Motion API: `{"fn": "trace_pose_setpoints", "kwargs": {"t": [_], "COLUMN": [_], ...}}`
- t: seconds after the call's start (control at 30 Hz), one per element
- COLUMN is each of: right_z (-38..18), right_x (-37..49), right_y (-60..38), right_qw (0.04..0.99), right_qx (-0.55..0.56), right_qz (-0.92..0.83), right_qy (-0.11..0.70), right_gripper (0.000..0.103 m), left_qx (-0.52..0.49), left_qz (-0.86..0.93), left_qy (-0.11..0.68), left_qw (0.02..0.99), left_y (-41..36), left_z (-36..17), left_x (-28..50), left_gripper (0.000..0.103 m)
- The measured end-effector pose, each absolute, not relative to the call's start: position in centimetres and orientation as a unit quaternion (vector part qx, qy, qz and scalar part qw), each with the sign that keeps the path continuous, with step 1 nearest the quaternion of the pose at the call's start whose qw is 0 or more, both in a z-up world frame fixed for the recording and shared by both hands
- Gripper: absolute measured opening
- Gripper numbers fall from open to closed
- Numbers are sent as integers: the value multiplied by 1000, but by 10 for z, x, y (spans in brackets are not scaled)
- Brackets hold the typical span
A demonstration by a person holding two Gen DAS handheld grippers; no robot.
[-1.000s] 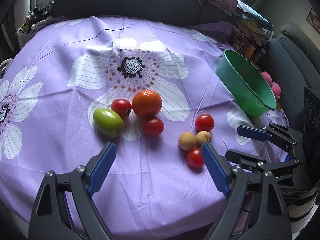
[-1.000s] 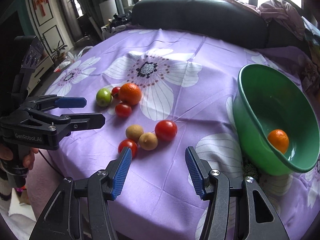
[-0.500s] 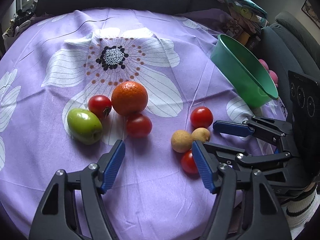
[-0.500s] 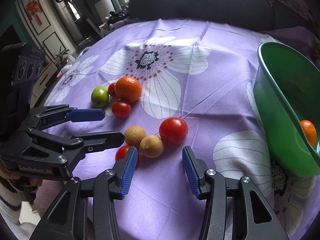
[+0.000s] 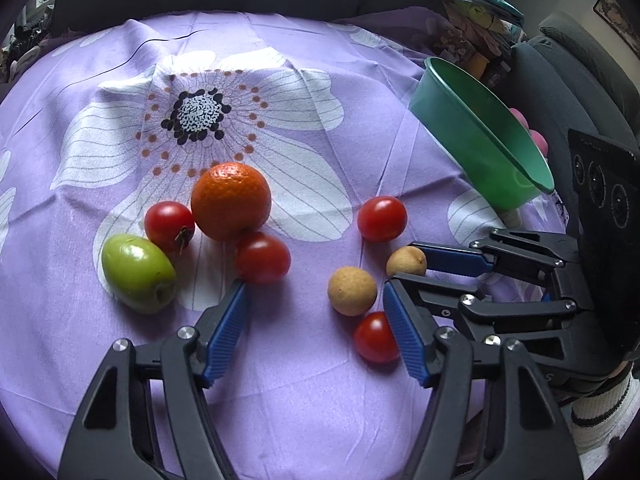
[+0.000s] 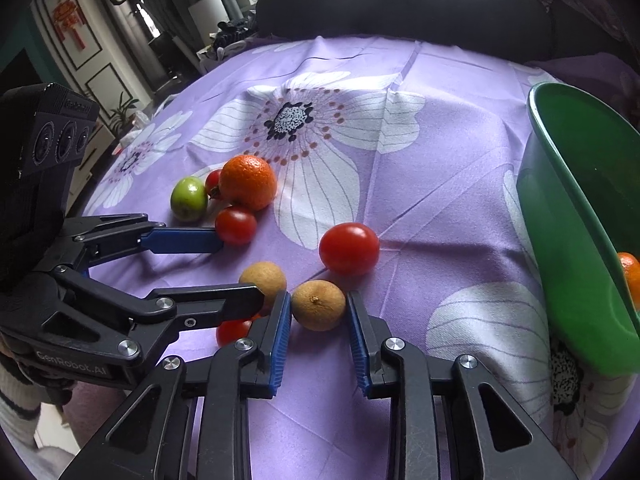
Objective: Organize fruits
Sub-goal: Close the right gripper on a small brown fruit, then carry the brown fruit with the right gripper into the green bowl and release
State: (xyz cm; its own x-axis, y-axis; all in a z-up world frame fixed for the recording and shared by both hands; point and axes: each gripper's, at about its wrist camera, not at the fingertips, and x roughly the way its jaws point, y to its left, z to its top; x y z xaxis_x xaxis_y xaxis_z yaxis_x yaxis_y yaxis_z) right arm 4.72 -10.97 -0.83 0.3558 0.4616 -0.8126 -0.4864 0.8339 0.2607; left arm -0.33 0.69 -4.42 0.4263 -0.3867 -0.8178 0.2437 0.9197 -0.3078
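On the purple flowered cloth (image 5: 120,120) lie an orange (image 5: 231,200), a green fruit (image 5: 138,274), several red tomatoes and two small tan fruits. My right gripper (image 6: 318,298) is shut on the right-hand tan fruit (image 6: 318,306), a pad pressing on each side; the left wrist view shows that fruit (image 5: 406,260) between its fingers. My left gripper (image 5: 315,287) is closing, its jaws still apart. One tip is by a tomato (image 5: 262,258); the other tan fruit (image 5: 352,290) sits just inside the other tip, ungripped. A tomato (image 5: 376,338) lies half hidden behind that finger.
A green bowl (image 6: 560,220) stands tilted at the right edge of the table with an orange (image 6: 630,276) inside. Another tomato (image 6: 349,249) lies just beyond the held fruit. A dark sofa (image 6: 400,4) runs along the far side. The two grippers almost touch.
Both grippers have come down closer to the fruit. The right jaws narrowed and closed on the tan fruit. The left jaws have narrowed too.
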Motion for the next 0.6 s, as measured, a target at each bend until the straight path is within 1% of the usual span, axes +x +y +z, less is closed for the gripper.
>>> {"fn": "trace_pose_setpoints", "kwargs": {"t": [0.03, 0.1, 0.17, 0.27, 0.33, 0.37, 0.4, 0.47, 0.6], "right_z": [-8, -5, -3, -2, -1, -1, -1, 0, 3], "right_x": [47, 46, 45, 44, 43, 43, 43, 42, 40], "right_y": [-111, -113, -114, -116, -118, -119, -119, -121, -123], "right_qw": [823, 825, 828, 830, 831, 831, 831, 833, 835], "right_qx": [-11, -12, -15, -11, -11, -10, -10, -7, -5], "right_qz": [288, 285, 281, 280, 279, 279, 279, 277, 277], "right_qy": [489, 487, 484, 482, 482, 481, 481, 479, 476], "right_gripper": [29, 29, 29, 29, 29, 29, 29, 29, 29], "left_qx": [-67, -59, -55, -36, -35, -36, -37, -33, -37], "left_qz": [-186, -185, -186, -185, -186, -186, -189, -188, -184], "left_qy": [501, 500, 500, 498, 497, 497, 497, 495, 496], "left_qw": [843, 844, 844, 847, 847, 847, 846, 848, 848], "left_y": [5, 2, -3, -10, -14, -15, -16, -20, -19], "left_z": [-44, -44, -45, -46, -46, -47, -48, -48, -48], "left_x": [-3, -1, 0, 0, 2, 3, 4, 5, 3], "left_gripper": [64, 57, 53, 49, 42, 34, 29, 27, 26]}}
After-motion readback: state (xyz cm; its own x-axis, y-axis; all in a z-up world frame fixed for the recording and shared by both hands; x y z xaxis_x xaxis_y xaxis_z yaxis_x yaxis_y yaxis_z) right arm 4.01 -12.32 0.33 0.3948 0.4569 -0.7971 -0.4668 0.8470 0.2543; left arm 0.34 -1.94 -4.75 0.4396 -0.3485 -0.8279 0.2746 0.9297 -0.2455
